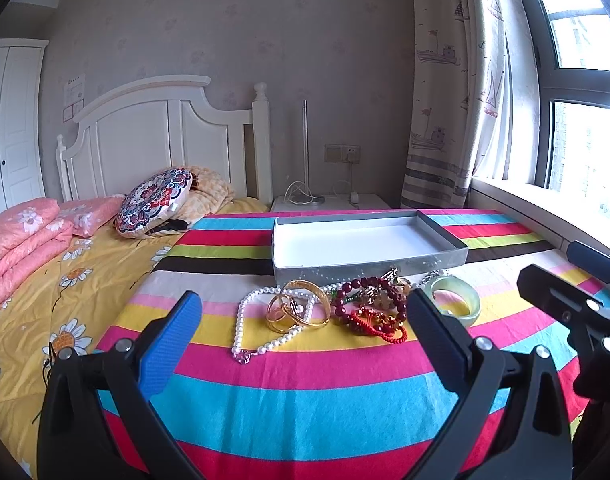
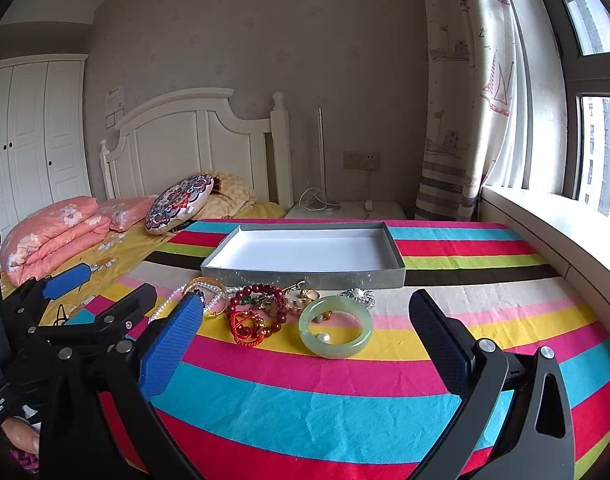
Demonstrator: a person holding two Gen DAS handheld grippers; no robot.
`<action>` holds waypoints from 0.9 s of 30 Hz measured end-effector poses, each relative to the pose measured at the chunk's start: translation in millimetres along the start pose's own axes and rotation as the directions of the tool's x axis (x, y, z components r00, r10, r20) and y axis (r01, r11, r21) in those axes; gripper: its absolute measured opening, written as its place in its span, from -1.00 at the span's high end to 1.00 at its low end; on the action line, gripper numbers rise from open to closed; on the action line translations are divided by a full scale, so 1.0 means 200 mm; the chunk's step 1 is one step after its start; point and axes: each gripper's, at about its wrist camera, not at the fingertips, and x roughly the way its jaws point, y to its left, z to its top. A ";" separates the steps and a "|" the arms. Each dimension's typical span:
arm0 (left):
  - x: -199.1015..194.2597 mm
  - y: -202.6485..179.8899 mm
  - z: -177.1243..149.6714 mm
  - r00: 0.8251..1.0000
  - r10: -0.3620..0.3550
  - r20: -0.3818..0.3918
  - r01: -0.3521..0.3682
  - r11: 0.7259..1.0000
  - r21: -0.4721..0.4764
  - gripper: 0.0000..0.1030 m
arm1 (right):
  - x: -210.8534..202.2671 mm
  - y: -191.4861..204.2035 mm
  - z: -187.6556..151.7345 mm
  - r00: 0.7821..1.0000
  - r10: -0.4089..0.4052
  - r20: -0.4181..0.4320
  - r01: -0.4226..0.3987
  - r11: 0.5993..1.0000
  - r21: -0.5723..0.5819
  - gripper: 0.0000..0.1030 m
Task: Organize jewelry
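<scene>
A pile of jewelry lies on a striped cloth in front of an empty grey box (image 1: 369, 266) (image 2: 305, 276). It holds a pearl necklace (image 1: 241, 320), gold bangles (image 1: 299, 308), dark red bead bracelets (image 1: 369, 300) (image 2: 261, 300), a red cord bracelet (image 2: 245, 332) and a green jade bangle (image 1: 457, 300) (image 2: 335, 326). My left gripper (image 1: 305, 328) is open and empty, short of the pile. My right gripper (image 2: 309, 332) is open and empty, with the jade bangle between its fingers' line of sight; it also shows in the left wrist view (image 1: 577, 308).
The striped cloth (image 2: 325, 392) covers a raised surface beside a bed with a yellow floral sheet (image 1: 45, 280), pink folded quilts (image 1: 21, 240) and a round cushion (image 1: 153, 204). A windowsill (image 2: 545, 216) runs along the right. A nightstand (image 1: 333, 202) stands behind.
</scene>
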 end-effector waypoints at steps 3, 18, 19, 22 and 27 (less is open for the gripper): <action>0.00 0.00 0.00 1.000 -0.001 0.000 0.001 1.000 -0.002 -0.96 | 0.00 0.00 0.00 1.000 0.000 -0.002 0.000 1.000 0.000 -0.91; 0.04 0.04 -0.05 0.999 -0.019 -0.036 0.018 1.000 -0.025 -0.96 | 0.05 0.00 -0.04 0.999 0.003 -0.047 -0.003 1.000 0.000 -0.91; 0.05 0.04 -0.05 0.999 -0.023 -0.041 0.022 0.999 -0.028 -0.96 | 0.06 0.00 -0.04 0.998 0.001 -0.056 -0.001 1.000 -0.003 -0.91; 0.08 0.06 -0.06 0.998 -0.034 -0.061 0.032 0.999 -0.038 -0.96 | 0.10 -0.02 -0.05 0.996 -0.003 -0.089 0.003 1.000 -0.004 -0.91; 0.17 0.10 -0.05 0.991 -0.040 -0.132 0.037 0.999 -0.027 -0.96 | 0.24 -0.06 -0.01 0.974 -0.004 -0.228 -0.009 0.998 -0.055 -0.91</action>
